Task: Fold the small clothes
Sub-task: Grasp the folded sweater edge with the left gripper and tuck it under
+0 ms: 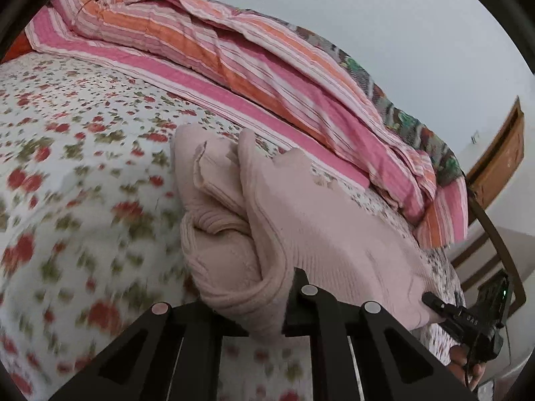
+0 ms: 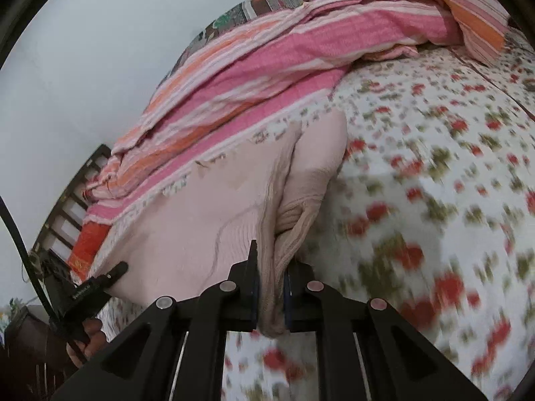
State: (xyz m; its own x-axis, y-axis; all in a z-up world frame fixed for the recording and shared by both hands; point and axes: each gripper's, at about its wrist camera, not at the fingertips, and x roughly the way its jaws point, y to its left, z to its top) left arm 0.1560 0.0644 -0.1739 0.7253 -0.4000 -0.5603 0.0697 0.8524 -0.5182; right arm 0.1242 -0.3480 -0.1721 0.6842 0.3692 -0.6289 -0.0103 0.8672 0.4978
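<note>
- Left wrist view:
- Pale pink knit garment (image 1: 317, 227), ribbed, soft, bunched into thick folds, lying on the bed (image 1: 67, 173) and drawn toward the camera.
- Left hand-held gripper (image 1: 267, 304) black and angular, pinching a rolled edge of the garment; one finger buried under cloth.
- Right hand-held gripper (image 1: 434, 302) at lower right, tip pressed into the garment's far corner; cannot tell how its fingers stand from here.
- Striped quilt (image 1: 267, 77), pink, orange and white, crumpled along the bed's far side; patterned cloth (image 1: 401, 113) behind it.
- White floral sheet, blurred; wooden door (image 1: 498, 163) and pale wall beyond.
- Right wrist view:
- Right hand-held gripper (image 2: 271, 287) pressed together on a gathered fold of the garment (image 2: 200, 220), cloth hanging between the fingers.
- Left hand-held gripper (image 2: 115, 272) at lower left, tip at the garment's edge.
- Quilt (image 2: 267, 67) behind, bed (image 2: 434, 167) under all; slatted headboard (image 2: 73, 200) at left.
</note>
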